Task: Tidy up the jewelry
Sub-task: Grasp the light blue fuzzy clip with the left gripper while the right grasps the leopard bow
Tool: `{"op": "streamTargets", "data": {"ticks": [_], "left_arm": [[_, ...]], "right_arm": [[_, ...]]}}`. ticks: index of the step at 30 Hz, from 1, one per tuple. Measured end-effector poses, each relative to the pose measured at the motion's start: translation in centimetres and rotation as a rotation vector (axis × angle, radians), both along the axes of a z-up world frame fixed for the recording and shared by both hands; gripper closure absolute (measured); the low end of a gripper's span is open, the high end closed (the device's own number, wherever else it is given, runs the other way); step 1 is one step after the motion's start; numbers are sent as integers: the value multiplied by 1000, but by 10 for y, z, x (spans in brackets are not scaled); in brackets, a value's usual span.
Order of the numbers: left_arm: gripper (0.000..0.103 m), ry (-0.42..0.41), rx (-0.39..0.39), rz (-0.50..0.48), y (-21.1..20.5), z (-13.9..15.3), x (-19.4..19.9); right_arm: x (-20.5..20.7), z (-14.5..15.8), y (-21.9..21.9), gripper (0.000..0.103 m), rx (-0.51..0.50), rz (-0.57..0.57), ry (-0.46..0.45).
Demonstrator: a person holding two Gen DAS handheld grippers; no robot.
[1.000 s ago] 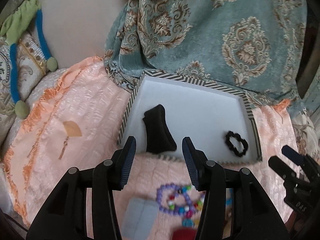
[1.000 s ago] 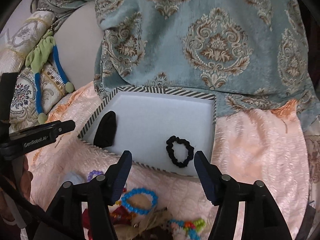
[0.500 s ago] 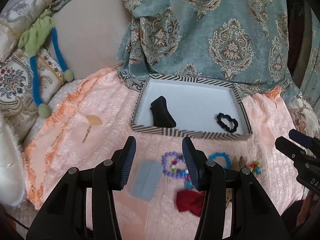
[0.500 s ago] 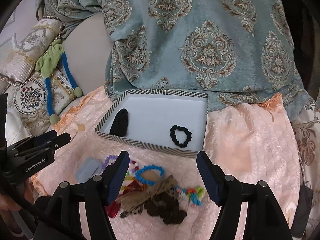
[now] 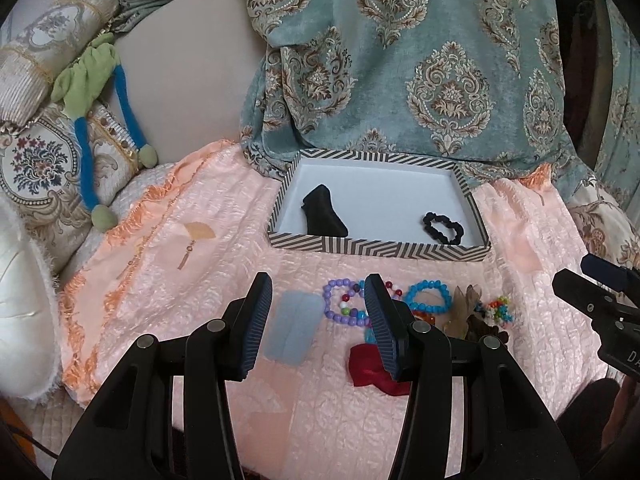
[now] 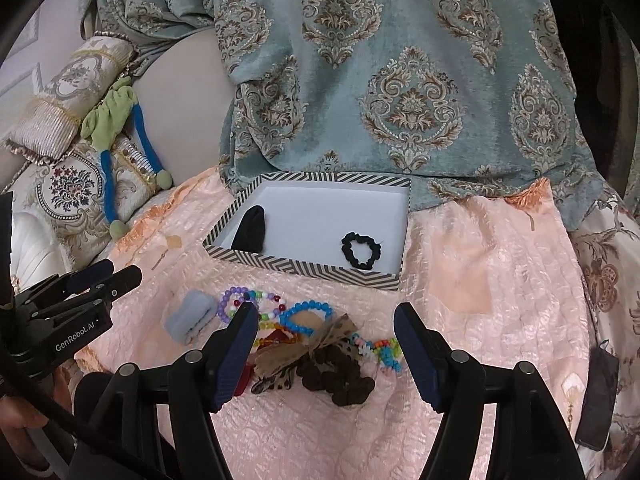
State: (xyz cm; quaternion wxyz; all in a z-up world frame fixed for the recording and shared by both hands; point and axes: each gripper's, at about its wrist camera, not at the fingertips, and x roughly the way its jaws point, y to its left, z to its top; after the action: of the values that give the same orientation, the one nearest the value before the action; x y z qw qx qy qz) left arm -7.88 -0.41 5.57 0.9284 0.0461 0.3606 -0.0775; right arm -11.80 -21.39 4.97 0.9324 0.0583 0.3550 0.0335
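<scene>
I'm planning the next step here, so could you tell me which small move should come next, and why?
Probably lower the open right gripper onto the blue bead bracelet. Both grippers are empty, the striped box holds only two black items, and the bracelet lies loose just ahead of the right gripper.

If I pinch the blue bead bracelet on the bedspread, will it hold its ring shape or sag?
The blue bead bracelet looks strung, so it will likely sag into an oval from the pinch. Its rounded, glossy-looking beads may slip between flat pads. It lies against other bracelets, so one may drag along.

Both tongs, left (image 5: pixel 318 320) and right (image 6: pixel 324 344), now farther back from the striped box (image 5: pixel 376 246), loose jewelry newly in view.
</scene>
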Motion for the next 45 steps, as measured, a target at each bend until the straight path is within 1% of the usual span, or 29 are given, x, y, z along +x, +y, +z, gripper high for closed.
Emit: {"op": "streamTargets", "data": {"ticks": [14,22,25,28,29,31,34,36,38,41,42,45], "left_arm": [[55,2,-2,24,16,-1,-12],[55,23,-8,27,20,-5,-6],[53,62,-39,18,24,-8,1],[53,141,-128,7,37,-14,13],[53,174,-172,10,45,-17,19],[53,216,-229,35,58,-24,28],[53,274,-286,71,73,-35,40],[53,303,-299,84,78,-42,45],[52,325,-295,102,80,-51,50],[45,350,-280,103,76,-64,56],[44,355,-274,102,74,-68,58],[43,379,-252,98,67,-80,66]], "right_arm": [[-13,4,4,32,-9,14,-7],[-9,-1,7,32,-13,25,10],[-6,-6,5,32,-10,26,25],[-3,-14,0,32,-2,28,46],[-2,-18,-2,32,1,31,55],[0,-26,-6,32,13,41,74],[4,-41,-11,32,32,49,106],[6,-51,-11,32,42,67,128],[9,-60,-12,32,42,80,145],[11,-68,-14,32,35,90,158],[12,-72,-16,32,34,91,164],[15,-79,-23,37,65,88,189]]}}
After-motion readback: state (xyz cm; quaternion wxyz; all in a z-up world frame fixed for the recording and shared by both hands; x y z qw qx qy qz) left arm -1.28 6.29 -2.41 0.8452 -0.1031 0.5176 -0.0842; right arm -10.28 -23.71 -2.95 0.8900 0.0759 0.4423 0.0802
